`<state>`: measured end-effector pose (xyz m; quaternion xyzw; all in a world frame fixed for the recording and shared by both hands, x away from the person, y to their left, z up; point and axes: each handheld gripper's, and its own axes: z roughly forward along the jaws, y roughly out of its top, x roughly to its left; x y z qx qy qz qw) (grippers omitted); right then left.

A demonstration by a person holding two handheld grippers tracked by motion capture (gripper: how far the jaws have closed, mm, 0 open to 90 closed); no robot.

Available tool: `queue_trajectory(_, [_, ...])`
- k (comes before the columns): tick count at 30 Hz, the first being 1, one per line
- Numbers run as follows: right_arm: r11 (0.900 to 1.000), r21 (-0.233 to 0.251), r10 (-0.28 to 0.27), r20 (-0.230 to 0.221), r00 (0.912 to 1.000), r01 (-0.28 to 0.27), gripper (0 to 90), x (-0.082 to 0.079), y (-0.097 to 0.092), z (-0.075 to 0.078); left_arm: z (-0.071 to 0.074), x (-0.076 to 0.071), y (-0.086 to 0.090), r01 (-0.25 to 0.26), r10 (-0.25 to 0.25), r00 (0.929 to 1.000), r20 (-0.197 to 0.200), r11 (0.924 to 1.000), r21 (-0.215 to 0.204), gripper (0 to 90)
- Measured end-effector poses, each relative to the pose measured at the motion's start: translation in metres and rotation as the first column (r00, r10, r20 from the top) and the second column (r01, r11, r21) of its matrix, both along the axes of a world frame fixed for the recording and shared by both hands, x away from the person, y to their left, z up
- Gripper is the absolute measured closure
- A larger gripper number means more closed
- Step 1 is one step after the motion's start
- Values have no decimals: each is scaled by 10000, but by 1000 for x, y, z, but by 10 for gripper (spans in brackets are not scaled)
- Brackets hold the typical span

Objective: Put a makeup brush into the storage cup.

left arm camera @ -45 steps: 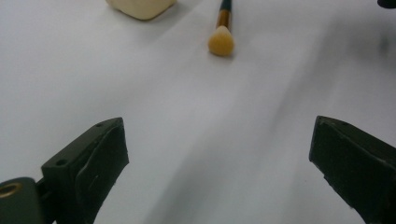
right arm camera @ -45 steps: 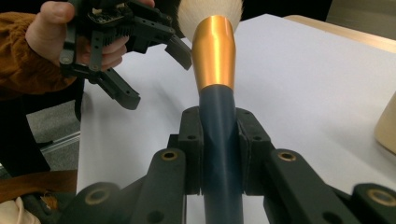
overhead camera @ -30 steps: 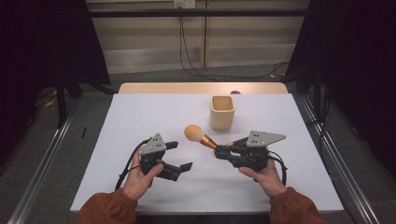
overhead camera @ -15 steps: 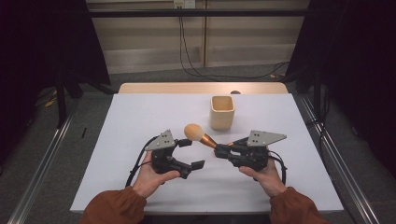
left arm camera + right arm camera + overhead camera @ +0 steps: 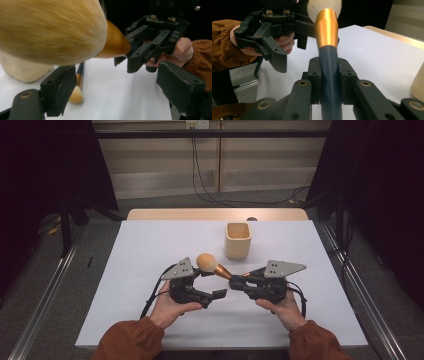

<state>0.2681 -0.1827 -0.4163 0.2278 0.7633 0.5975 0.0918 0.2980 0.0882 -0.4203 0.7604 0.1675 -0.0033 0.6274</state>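
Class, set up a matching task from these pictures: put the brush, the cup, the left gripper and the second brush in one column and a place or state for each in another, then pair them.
1 brush
2 cup
3 left gripper
4 second brush

A lies flat on the table
B jaws apart, nothing pressed
C clamped in the right gripper
D stands upright beyond the grippers

Pairs: 1-C, 2-D, 3-B, 4-A

Big tan brush head above open jaws; right gripper clamps its handle; second brush on worktop.
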Motion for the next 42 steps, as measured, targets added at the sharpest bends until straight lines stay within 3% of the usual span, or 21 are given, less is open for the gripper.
queue_trajectory(8, [10000, -49, 31, -9, 10000, -31, 758, 0, 1, -2, 2, 2, -3, 61, -69, 9997, -238, 9994, -344, 336])
queue_trajectory(12, [9999, -38, 162, -34, 9999, -162, 757, 0, 2, -4, 1, 3, -3, 17, -48, 9986, -523, 9983, -580, 352])
queue_trajectory(18, [9997, 4, 225, -11, 9997, -225, 758, 0, 2, -4, -1, 7, -1, -71, -77, 9932, -1158, 9919, -1269, 426])
queue_trajectory(22, [9995, -44, 305, -53, 9995, -306, 757, 0, 4, -5, -1, 8, -2, -31, -146, 9919, -1262, 9903, -1388, 429])
queue_trajectory(27, [9992, -13, 398, -62, 9992, -398, 757, -1, 4, -5, -3, 10, 0, -19, -221, 9900, -1395, 9855, -1697, 562])
queue_trajectory(34, [9990, -76, 435, -117, 9990, -436, 756, 0, 5, -6, -3, 11, 1, 61, -413, 9846, -1697, 9792, -2026, 615])
queue_trajectory(42, [9985, -1, 545, -293, 9981, -546, 752, 2, 6, -8, -1, 12, 1, 6, -406, 9792, -1989, 9803, -1974, 642])
